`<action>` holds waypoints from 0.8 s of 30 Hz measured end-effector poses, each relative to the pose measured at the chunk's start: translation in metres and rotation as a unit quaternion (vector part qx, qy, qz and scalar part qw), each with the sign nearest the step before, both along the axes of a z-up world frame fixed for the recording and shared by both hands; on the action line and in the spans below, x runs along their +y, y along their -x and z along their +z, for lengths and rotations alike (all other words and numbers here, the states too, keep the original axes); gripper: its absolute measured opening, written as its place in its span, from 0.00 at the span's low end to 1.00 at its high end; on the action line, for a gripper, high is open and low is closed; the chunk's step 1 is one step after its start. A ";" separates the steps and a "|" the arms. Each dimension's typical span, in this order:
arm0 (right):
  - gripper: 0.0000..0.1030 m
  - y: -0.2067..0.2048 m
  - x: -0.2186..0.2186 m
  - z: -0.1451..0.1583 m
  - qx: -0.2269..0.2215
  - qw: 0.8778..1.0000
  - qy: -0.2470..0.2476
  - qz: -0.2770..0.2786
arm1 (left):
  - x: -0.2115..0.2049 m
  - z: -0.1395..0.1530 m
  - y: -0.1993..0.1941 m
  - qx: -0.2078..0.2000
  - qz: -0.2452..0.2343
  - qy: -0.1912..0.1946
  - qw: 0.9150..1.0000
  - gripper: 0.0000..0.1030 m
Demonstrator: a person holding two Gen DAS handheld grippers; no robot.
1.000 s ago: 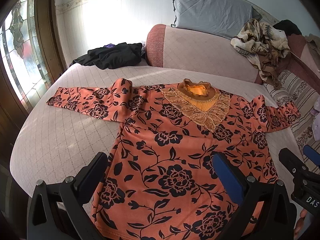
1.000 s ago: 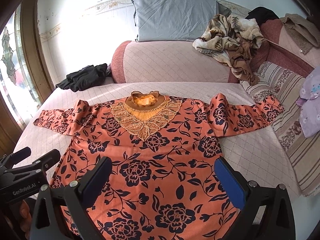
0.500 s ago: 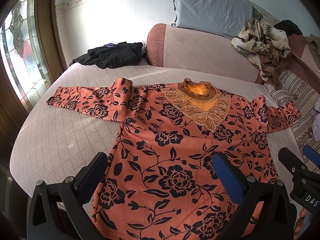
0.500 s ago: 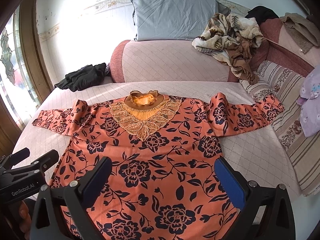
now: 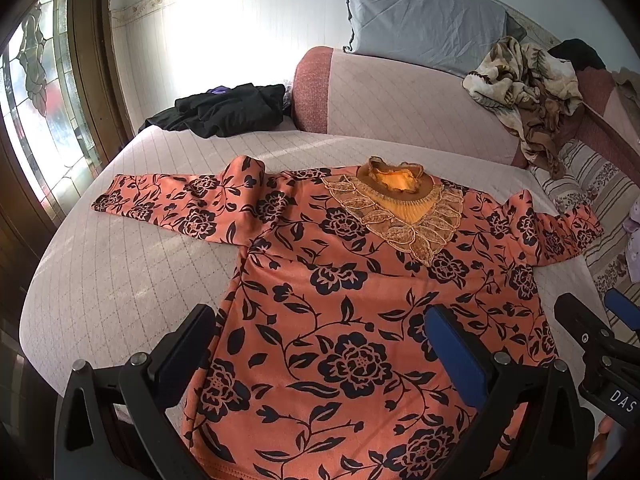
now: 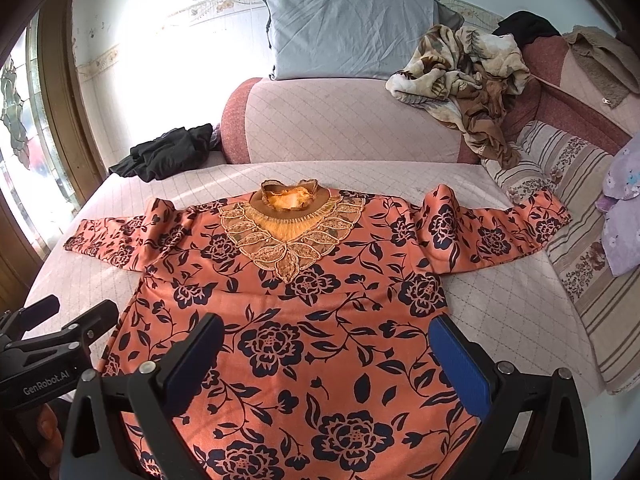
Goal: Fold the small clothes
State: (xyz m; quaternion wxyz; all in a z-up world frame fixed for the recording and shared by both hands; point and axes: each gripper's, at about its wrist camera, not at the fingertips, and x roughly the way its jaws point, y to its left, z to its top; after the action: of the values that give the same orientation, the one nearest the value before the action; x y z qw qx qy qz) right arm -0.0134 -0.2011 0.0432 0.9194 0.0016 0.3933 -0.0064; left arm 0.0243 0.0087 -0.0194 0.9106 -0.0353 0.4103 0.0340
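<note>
On the bed point(image 6: 500, 304), orange floral top point(image 6: 320, 320) spread flat, purple pillow point(image 6: 624, 216) fully visible in right view only

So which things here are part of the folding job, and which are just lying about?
Part of the job:
orange flowered top
left gripper
right gripper

Lying about:
black clothes
grey pillow
brown patterned blanket
purple cloth

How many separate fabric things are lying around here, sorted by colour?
Orange floral top: 1
Black clothes pile: 1
Grey pillow: 1
Brown-and-cream blanket: 1
Lilac cloth at the right edge: 1
Total: 5
</note>
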 end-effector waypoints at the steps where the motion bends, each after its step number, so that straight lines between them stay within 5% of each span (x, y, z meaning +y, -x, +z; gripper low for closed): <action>1: 1.00 0.000 0.000 0.000 -0.001 1.000 0.000 0.000 | 0.000 -0.001 -0.001 0.002 0.001 0.001 1.000 1.00; 24: 1.00 -0.008 -0.001 -0.009 0.008 1.000 -0.007 -0.011 | 0.002 -0.006 -0.006 0.008 0.005 0.003 1.000 1.00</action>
State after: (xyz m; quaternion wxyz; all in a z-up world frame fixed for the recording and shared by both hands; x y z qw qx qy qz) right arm -0.0051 -0.2024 0.0341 0.9162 0.0122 0.4002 -0.0140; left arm 0.0301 0.0110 -0.0254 0.9069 -0.0395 0.4179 0.0379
